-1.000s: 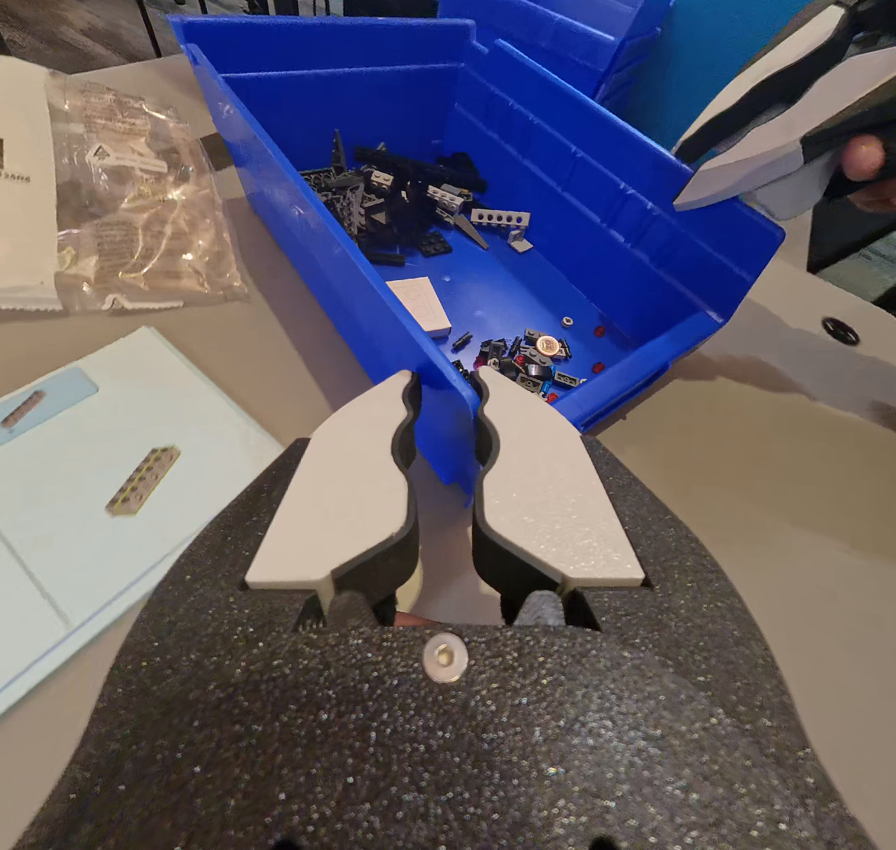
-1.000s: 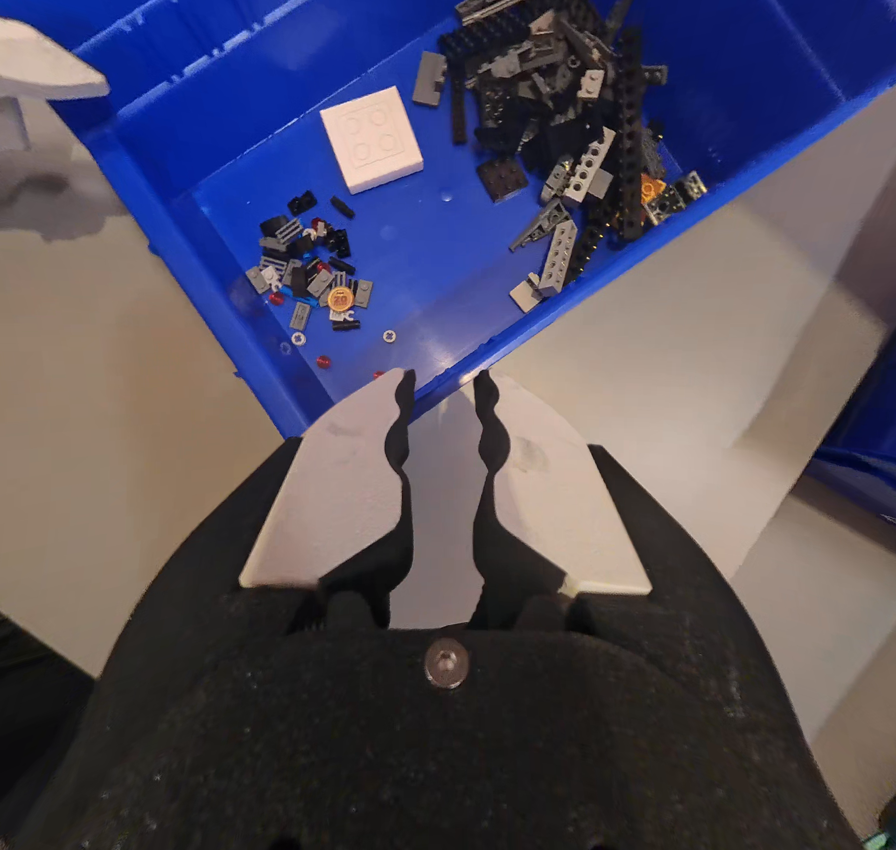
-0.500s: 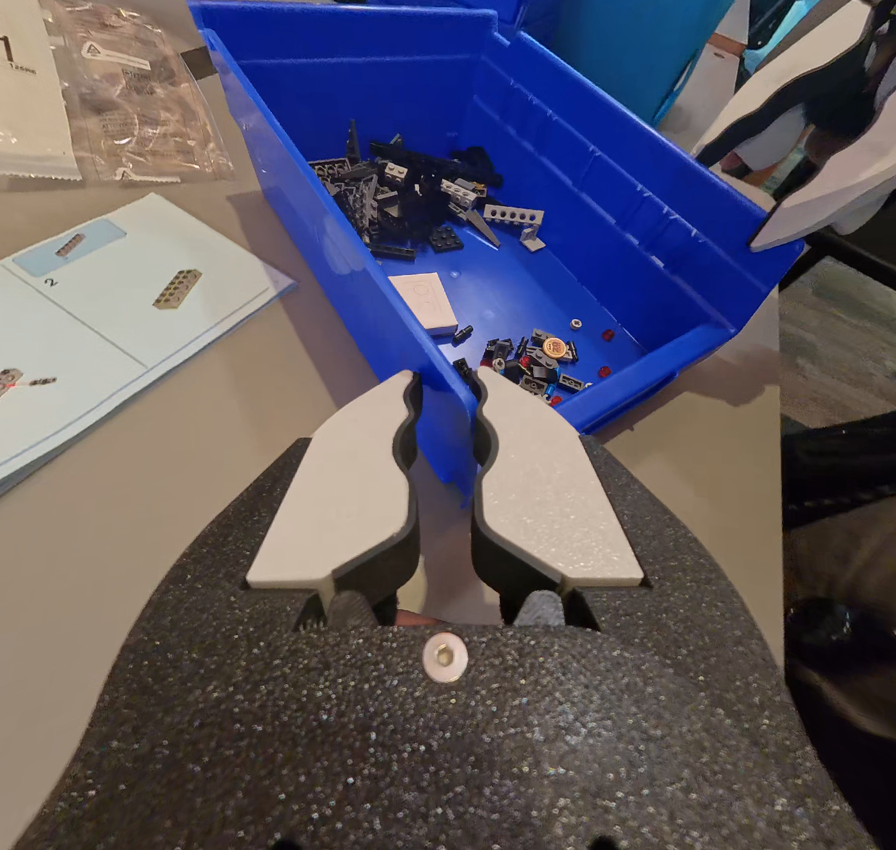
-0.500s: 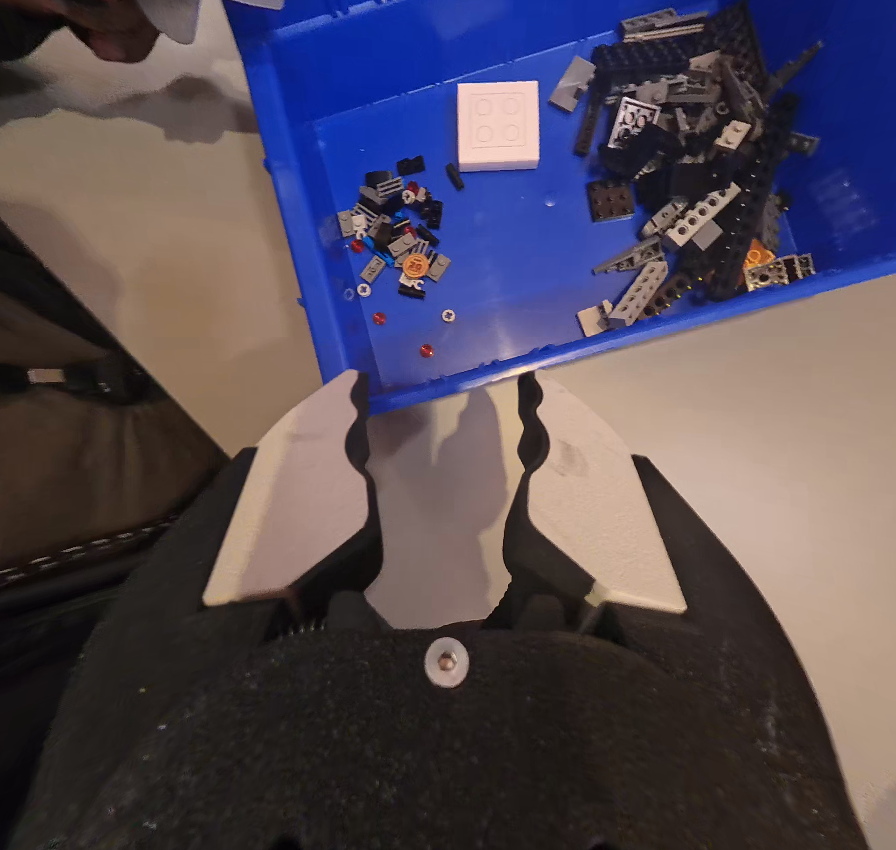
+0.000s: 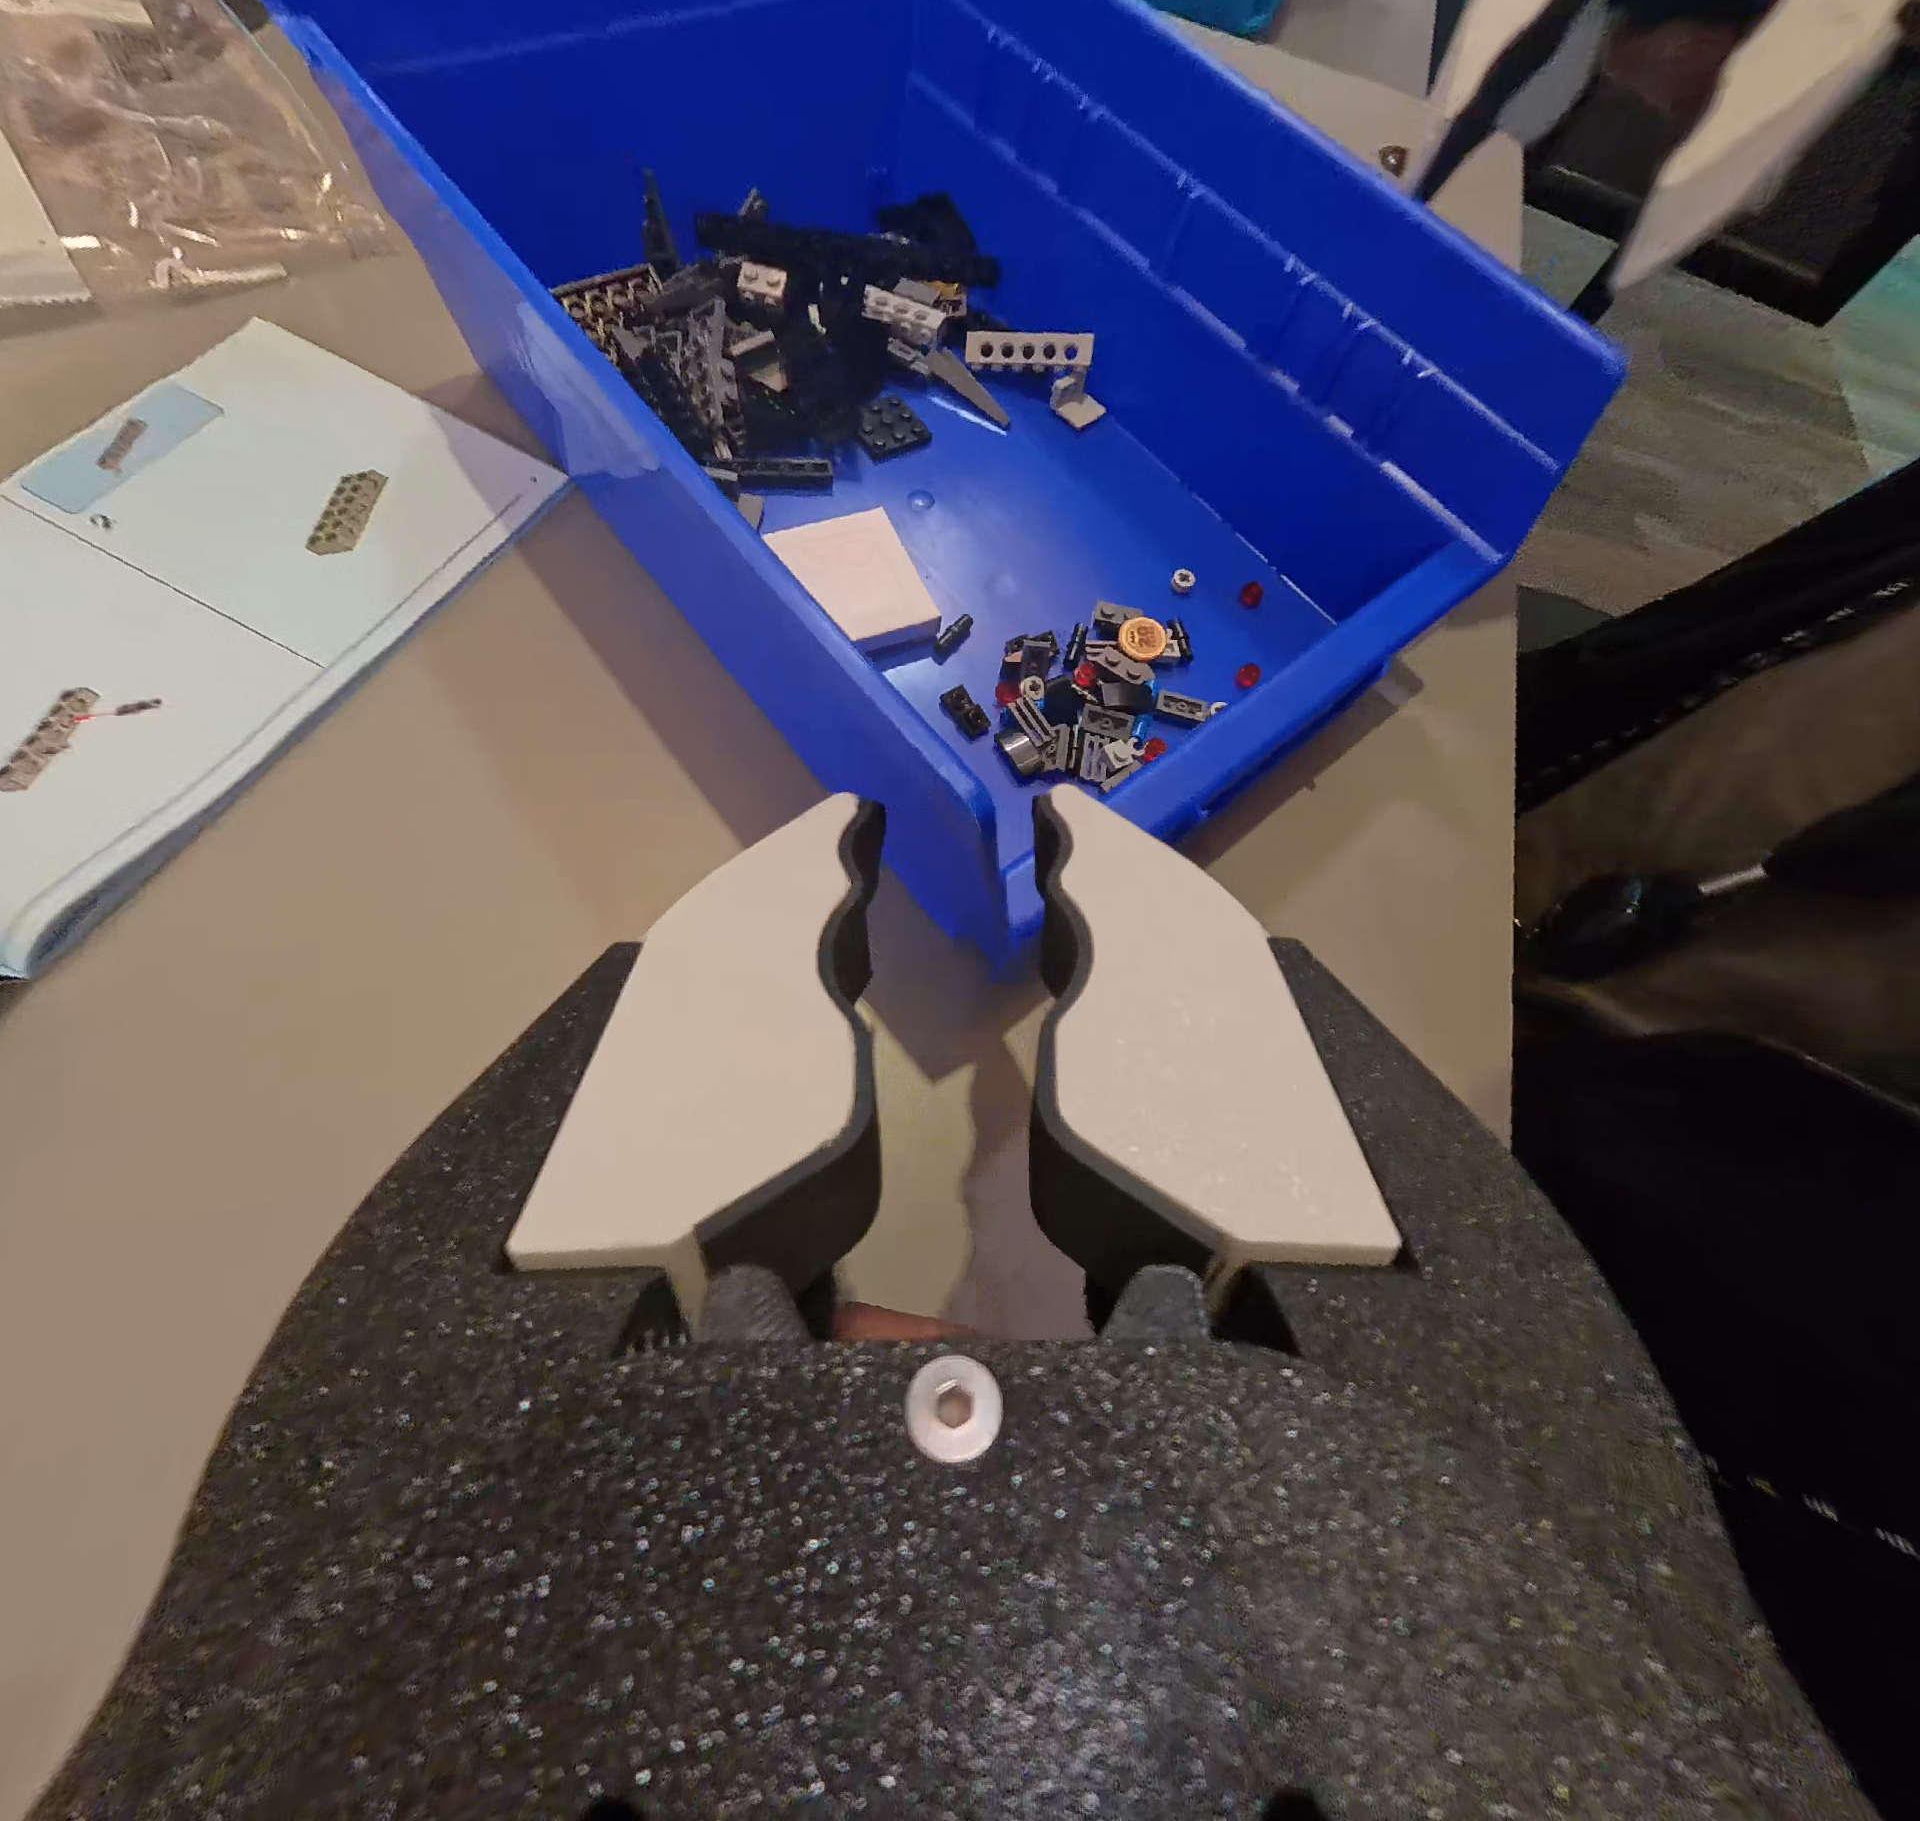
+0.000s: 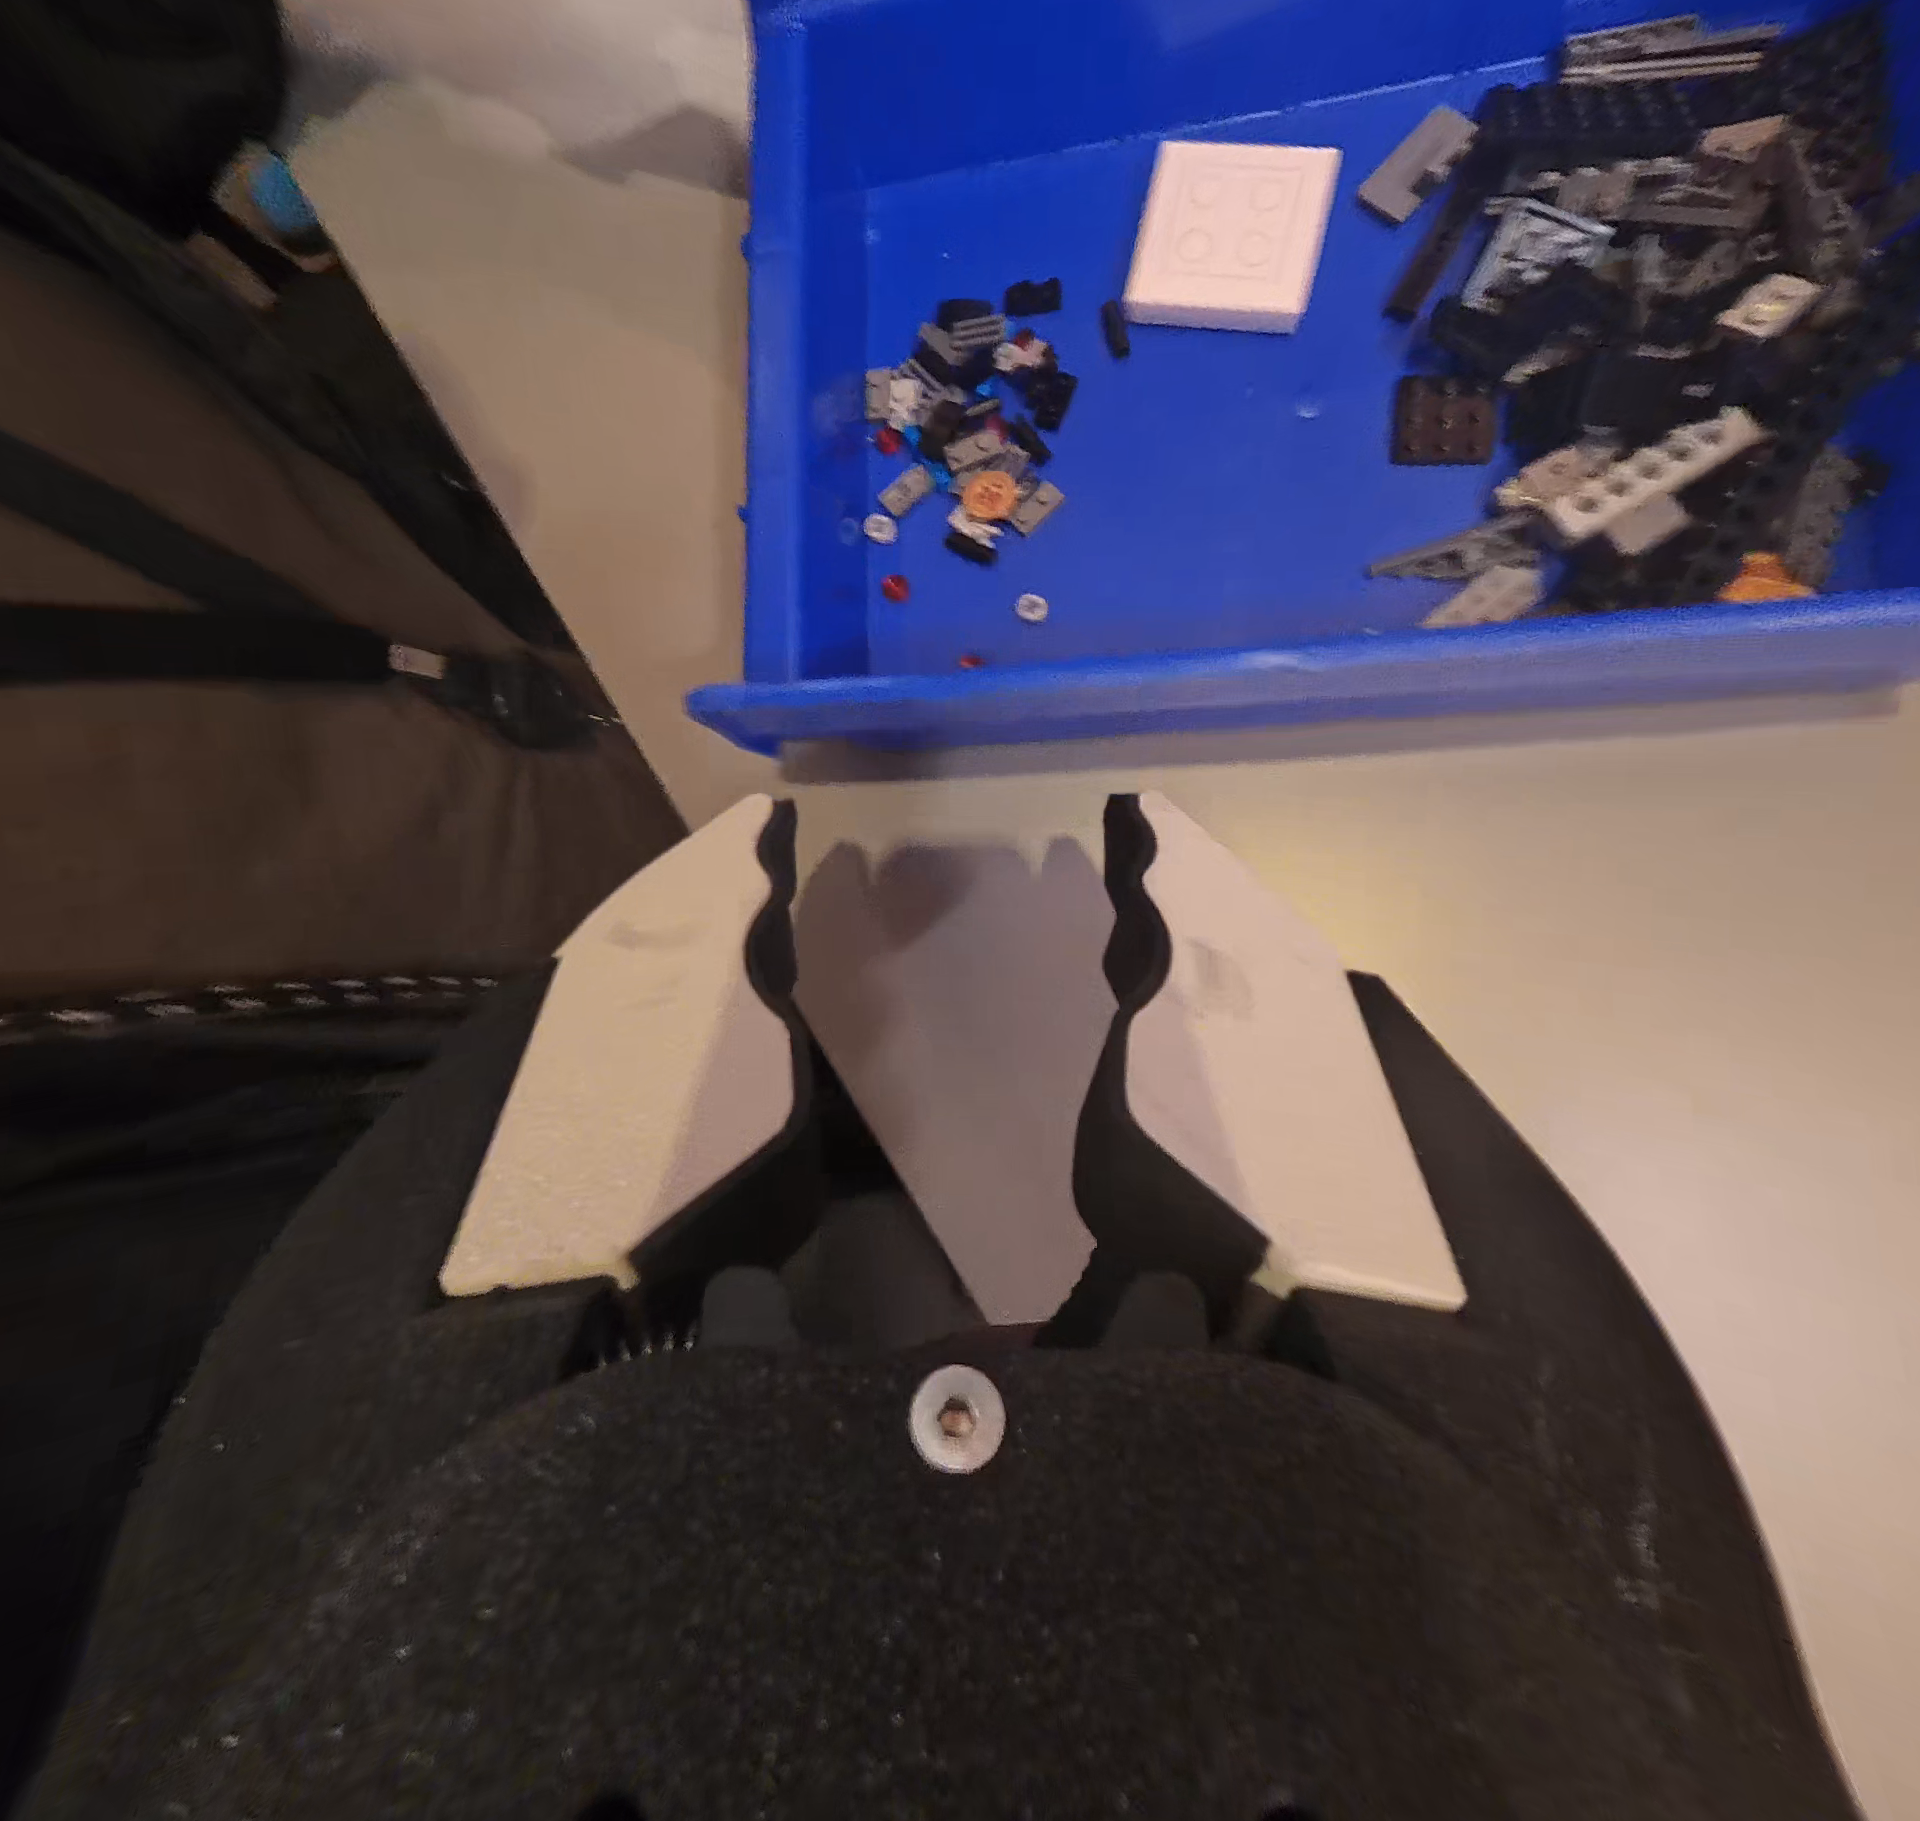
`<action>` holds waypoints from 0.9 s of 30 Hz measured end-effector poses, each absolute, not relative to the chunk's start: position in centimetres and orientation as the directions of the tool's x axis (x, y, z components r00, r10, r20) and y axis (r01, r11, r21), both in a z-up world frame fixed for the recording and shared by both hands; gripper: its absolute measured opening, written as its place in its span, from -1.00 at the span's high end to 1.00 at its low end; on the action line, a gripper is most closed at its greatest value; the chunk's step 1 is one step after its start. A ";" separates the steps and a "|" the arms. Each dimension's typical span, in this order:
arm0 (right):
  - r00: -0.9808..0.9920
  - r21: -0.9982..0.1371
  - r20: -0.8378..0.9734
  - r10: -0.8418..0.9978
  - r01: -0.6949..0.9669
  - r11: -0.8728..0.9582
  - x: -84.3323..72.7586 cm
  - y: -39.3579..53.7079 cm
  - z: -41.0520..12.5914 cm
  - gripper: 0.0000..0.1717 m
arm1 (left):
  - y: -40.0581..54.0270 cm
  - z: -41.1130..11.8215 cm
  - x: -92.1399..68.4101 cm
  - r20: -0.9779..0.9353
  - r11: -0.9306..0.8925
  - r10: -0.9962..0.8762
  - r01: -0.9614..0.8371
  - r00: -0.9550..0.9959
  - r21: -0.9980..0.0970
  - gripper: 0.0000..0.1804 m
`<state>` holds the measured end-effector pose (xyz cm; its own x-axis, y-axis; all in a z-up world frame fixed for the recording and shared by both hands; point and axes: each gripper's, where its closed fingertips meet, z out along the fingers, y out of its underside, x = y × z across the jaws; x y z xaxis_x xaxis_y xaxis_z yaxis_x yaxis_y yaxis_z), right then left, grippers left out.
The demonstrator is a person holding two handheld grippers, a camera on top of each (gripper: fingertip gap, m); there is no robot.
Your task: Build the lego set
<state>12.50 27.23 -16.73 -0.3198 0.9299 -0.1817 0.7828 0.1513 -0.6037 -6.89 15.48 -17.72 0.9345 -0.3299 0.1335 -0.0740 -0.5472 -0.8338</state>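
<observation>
A blue plastic bin (image 5: 1143, 161) stands on a beige table (image 5: 520, 888). It holds a pile of dark bricks (image 5: 790, 337), a white square plate (image 5: 852, 571) and a heap of small parts (image 5: 1101, 701). My left gripper (image 5: 956, 815) is open, and the bin's near corner stands between its fingers without being pressed. My right gripper (image 6: 940, 810) is wide open and empty, just short of the bin's long rim (image 6: 1351, 680). The right wrist view also shows the white plate (image 6: 1231, 239) and the small parts (image 6: 971, 421). The right gripper's fingers (image 5: 1766, 78) show blurred at the upper right of the left wrist view.
An open instruction booklet (image 5: 187, 545) and a clear plastic bag (image 5: 156, 109) lie on the table left of the bin. The table edge runs close to the bin's short end, with a person's dark clothing (image 5: 1714, 836) beyond it, which also shows in the right wrist view (image 6: 208, 732). Left tips to right tips: about 25 cm.
My left jaws, closed on the bin's corner before, have spread off it. My right jaws opened wide about half a second ago, and that gripper has swung round to the bin's long side.
</observation>
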 end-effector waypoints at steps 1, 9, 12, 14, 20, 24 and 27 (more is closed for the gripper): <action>-0.304 -0.600 -0.142 0.942 0.784 0.162 12.6 28.5 -16.6 0.33 | 15.3 -17.2 -7.0 0.121 -0.535 -0.334 -0.083 0.935 -0.840 0.66; -0.059 -0.729 0.190 0.980 0.661 0.181 8.4 43.7 -13.6 0.43 | 18.3 -13.2 -8.0 -0.020 -0.385 -0.371 -0.173 0.928 -0.906 0.52; 0.002 -0.829 0.109 0.994 0.552 0.090 6.4 47.4 -12.6 0.42 | 20.5 -13.7 -7.2 0.082 -0.367 -0.431 -0.091 0.899 -0.926 0.50; -0.002 -0.853 0.053 0.999 0.520 0.047 5.6 48.7 -12.9 0.41 | 21.7 -14.5 -6.6 0.202 -0.420 -0.445 -0.004 0.872 -0.907 0.51; -0.018 -0.837 0.087 0.996 0.541 0.083 4.6 51.1 -14.6 0.39 | 24.3 -15.7 -6.0 0.259 -0.505 -0.395 0.027 0.882 -0.863 0.72; -0.006 -0.846 0.093 0.996 0.527 0.083 4.2 52.8 -13.8 0.39 | 26.0 -15.8 -5.3 0.247 -0.505 -0.393 0.016 0.886 -0.863 0.74; -0.007 -0.855 0.105 0.994 0.510 0.094 4.0 54.2 -12.5 0.39 | 27.3 -15.8 -4.2 0.252 -0.505 -0.395 0.020 0.883 -0.863 0.73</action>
